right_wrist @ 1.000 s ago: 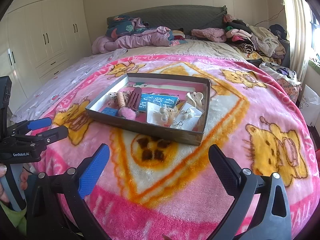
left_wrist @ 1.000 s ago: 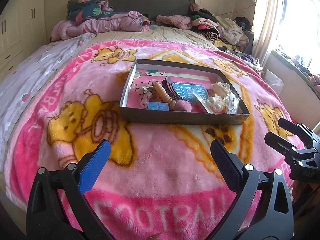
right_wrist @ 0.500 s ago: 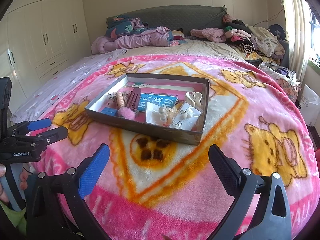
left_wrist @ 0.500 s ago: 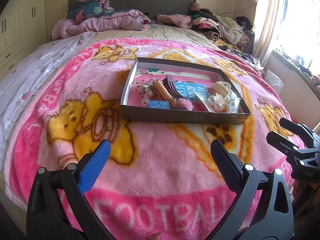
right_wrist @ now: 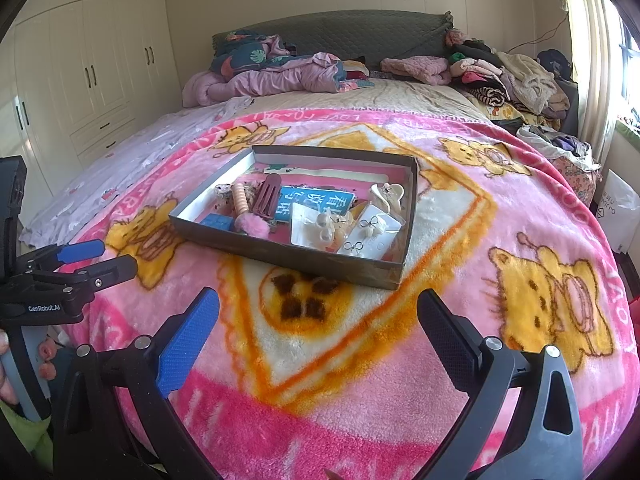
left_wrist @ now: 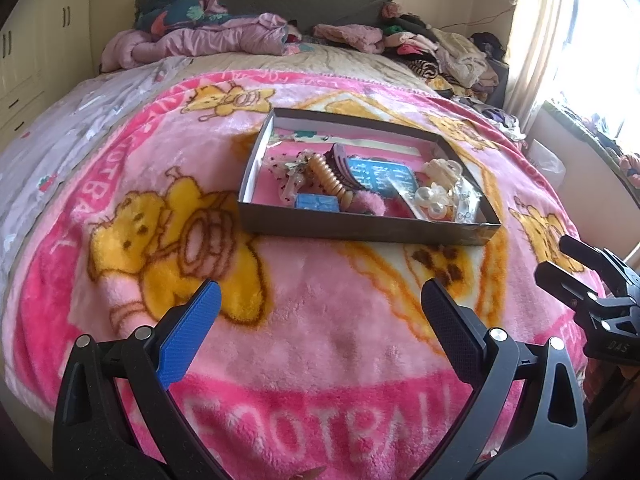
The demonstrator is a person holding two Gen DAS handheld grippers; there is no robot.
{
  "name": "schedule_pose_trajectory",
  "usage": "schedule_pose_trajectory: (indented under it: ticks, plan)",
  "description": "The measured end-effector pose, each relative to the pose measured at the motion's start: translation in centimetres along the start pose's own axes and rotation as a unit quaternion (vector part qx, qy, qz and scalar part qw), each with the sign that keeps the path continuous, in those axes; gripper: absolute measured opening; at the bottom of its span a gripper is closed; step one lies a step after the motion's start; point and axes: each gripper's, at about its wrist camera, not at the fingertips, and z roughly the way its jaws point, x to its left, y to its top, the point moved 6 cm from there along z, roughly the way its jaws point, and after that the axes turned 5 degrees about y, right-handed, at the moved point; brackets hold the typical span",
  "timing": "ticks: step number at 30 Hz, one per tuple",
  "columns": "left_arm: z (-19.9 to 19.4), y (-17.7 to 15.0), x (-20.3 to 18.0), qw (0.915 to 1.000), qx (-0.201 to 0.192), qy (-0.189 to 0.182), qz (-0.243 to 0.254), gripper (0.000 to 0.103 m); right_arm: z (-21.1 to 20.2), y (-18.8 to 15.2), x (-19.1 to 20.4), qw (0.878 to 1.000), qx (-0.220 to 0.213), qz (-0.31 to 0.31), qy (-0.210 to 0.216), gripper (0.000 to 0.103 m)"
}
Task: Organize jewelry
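Both grippers hover over the near edge of the bed, above a pink cartoon-bear blanket [right_wrist: 460, 248] that covers most of the mattress. Left gripper [left_wrist: 318, 308]: jaws spread wide, nothing between them, one blue pad and one black pad visible. Right gripper [right_wrist: 318, 312]: likewise spread wide and empty; in the left wrist view it shows at the right edge, also parted. A shallow grey cardboard box lid [right_wrist: 288, 256] sits near the middle of the blanket, well apart from both grippers, holding the jewelry and hair accessories. Contents, left end of tray to right: a small blue box [right_wrist: 216, 222] in the near left corner; a tan spiral hair tie [right_wrist: 241, 200] beside a dark maroon hair comb [right_wrist: 267, 198]; a pink fluffy pom-pom [right_wrist: 253, 226] touching the near wall; a blue card with white characters [right_wrist: 298, 205] lying flat near the centre; a clear packet with pearl earrings [right_wrist: 324, 232]; a white card with silver bow-shaped earrings [right_wrist: 368, 236] toward the near right corner; a cream hair claw clip [right_wrist: 386, 196] against the right wall. A sheer dotted hair bow [left_wrist: 290, 172] lies at the left end behind the spiral tie. At the head of the bed, crumpled purple bedding [right_wrist: 264, 80] and a pile of clothes [right_wrist: 516, 76] lie against the grey headboard [right_wrist: 340, 32]. White wardrobe doors [right_wrist: 92, 68] stand along the left wall.
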Motion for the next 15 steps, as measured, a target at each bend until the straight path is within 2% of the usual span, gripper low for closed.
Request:
schedule_pose_trajectory:
  ticks: [5,7,9,12,15]
  plan:
    - [0.6,-0.3,0.5,0.9998,0.008,0.016,-0.004,0.092,-0.1,-0.1,-1.6,1.0,-0.001,0.011,-0.018,0.097]
    - [1.0,-0.1,1.3,0.9996,0.01,0.022,-0.017,0.092,-0.1,-0.3,-3.6,0.999,0.0,0.026,-0.034,0.097]
    - [2.0,0.3,3.0,0.9983,0.019,0.048,-0.029,0.092,0.1,-0.4,-6.0,0.998,-0.001,0.042,-0.05,0.097]
    - [3.9,1.4,7.4,0.9931,0.027,0.088,-0.073,0.092,0.8,0.0,-12.3,0.991,-0.008,0.065,-0.113,0.097]
    - [6.4,3.0,13.8,0.9793,0.031,0.157,-0.124,0.092,2.7,0.1,-21.1,0.977,0.012,0.078,-0.199,0.097]
